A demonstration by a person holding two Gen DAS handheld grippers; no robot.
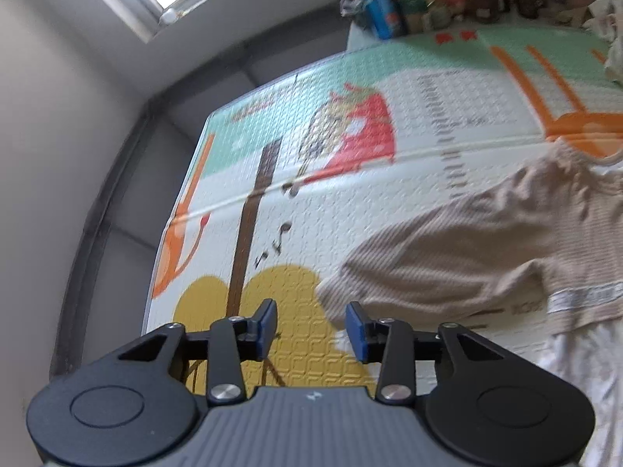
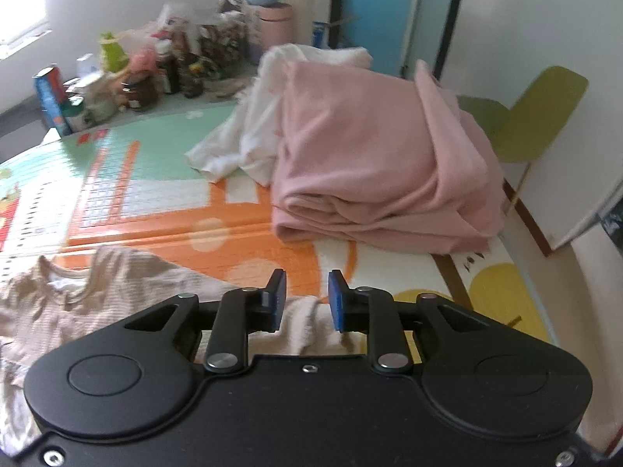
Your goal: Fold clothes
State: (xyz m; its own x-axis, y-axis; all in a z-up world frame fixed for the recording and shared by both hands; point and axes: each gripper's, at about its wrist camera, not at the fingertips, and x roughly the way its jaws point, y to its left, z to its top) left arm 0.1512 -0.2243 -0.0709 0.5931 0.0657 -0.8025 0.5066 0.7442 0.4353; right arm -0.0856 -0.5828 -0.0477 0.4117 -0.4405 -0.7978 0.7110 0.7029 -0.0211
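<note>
A beige ribbed top (image 1: 479,249) lies spread on the patterned play mat (image 1: 335,210), one sleeve reaching toward my left gripper (image 1: 311,325). That gripper is open, its blue pads just short of the sleeve cuff, holding nothing. In the right wrist view the same beige top (image 2: 128,288) lies at the lower left, its other sleeve running under my right gripper (image 2: 307,299). The right gripper is open just above the sleeve end, with nothing between its pads. White cloth (image 1: 584,381) lies under the beige top at the right.
A folded pink pile (image 2: 373,163) with white garments (image 2: 249,132) behind it sits on the mat (image 2: 155,163) ahead of the right gripper. Bottles, jars and boxes (image 2: 155,66) crowd the far end. A green chair (image 2: 529,116) stands at the right. A wall (image 1: 58,155) borders the mat's left edge.
</note>
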